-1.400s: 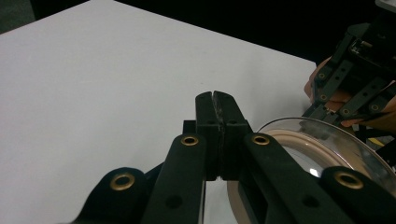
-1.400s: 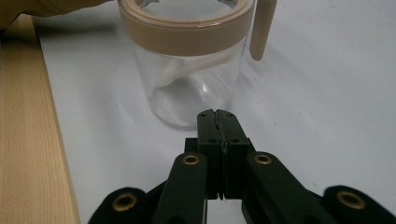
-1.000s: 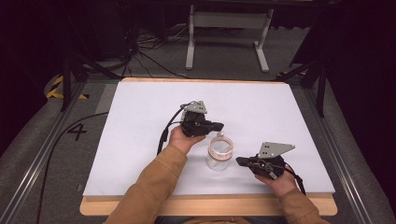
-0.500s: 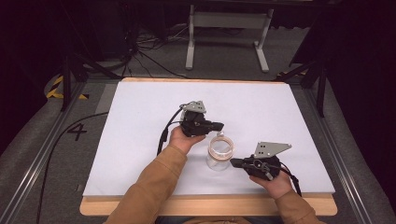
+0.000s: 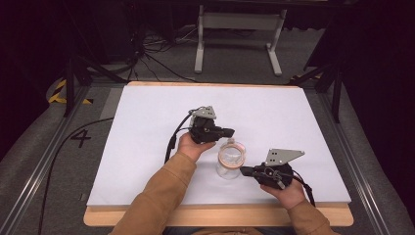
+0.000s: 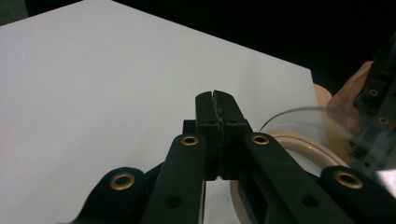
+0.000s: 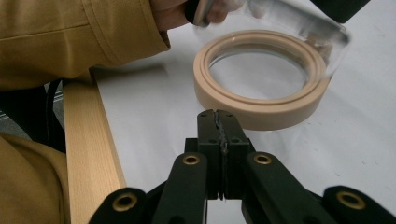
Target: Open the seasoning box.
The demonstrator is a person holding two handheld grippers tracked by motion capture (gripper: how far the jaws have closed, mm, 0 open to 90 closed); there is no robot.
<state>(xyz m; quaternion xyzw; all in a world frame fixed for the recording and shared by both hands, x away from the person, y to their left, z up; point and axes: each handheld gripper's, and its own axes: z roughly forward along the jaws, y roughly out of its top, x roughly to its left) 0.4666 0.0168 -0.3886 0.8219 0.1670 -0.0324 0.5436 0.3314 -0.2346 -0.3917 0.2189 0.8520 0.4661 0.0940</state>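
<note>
A person in tan sleeves (image 5: 161, 196) sits at a white table (image 5: 147, 122), holding a black two-jaw gripper in each hand. A clear glass jar (image 5: 230, 161) with a beige ring at its mouth lies tipped toward the near edge, slightly right of the middle. The left gripper (image 5: 230, 132) rests just beyond the jar, its jaws pressed together on nothing. The right gripper (image 5: 243, 170) sits just beside the jar's near right side, jaws likewise closed and empty. Placed on opposite sides, the two probably bracket the jar, ready to steady or grasp it.
</note>
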